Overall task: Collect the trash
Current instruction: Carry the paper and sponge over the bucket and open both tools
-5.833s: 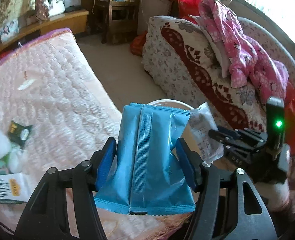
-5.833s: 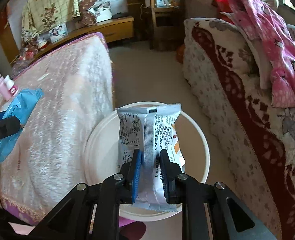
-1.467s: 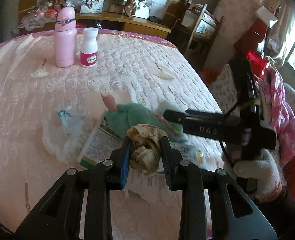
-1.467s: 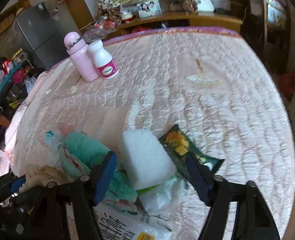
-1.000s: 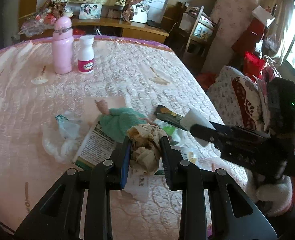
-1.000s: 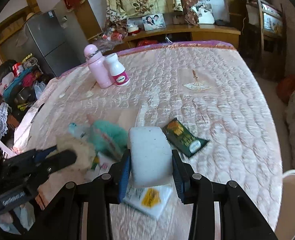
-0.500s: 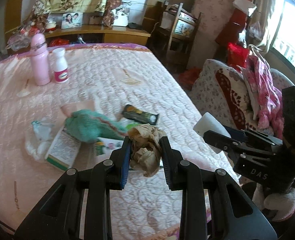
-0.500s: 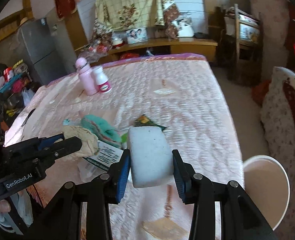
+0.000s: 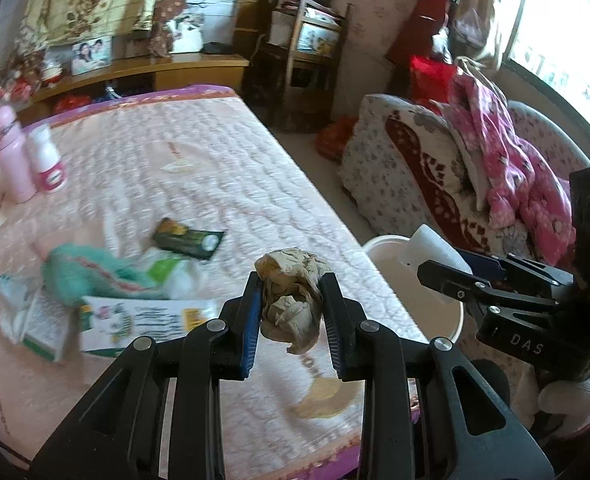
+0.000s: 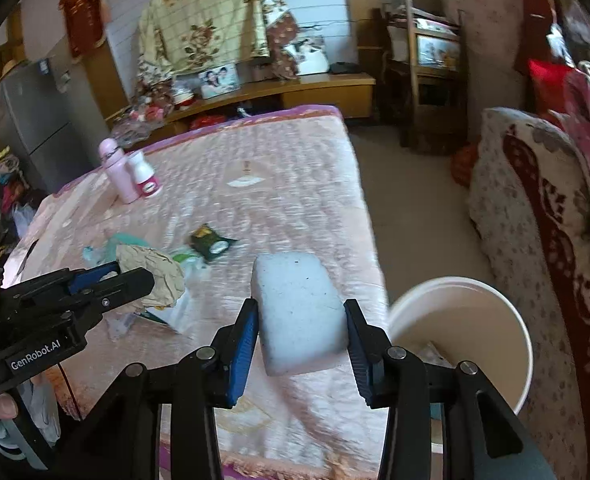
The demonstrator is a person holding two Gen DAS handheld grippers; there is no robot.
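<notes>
Left gripper (image 9: 291, 312) is clamped on a crumpled paper wad (image 9: 291, 296) above the bed's near edge: light, soft, safe to squeeze mid-bulk. Right gripper (image 10: 301, 340) pinches a white foam block (image 10: 299, 312) across its sides, just left of the bin (image 10: 495, 292); it looks light and springy.

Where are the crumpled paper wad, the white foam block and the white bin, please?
crumpled paper wad (image 9: 291, 294), left wrist view, its creased middle.
white foam block (image 10: 299, 312), right wrist view, its top face.
white bin (image 10: 525, 350), right wrist view, its right rim.
</notes>
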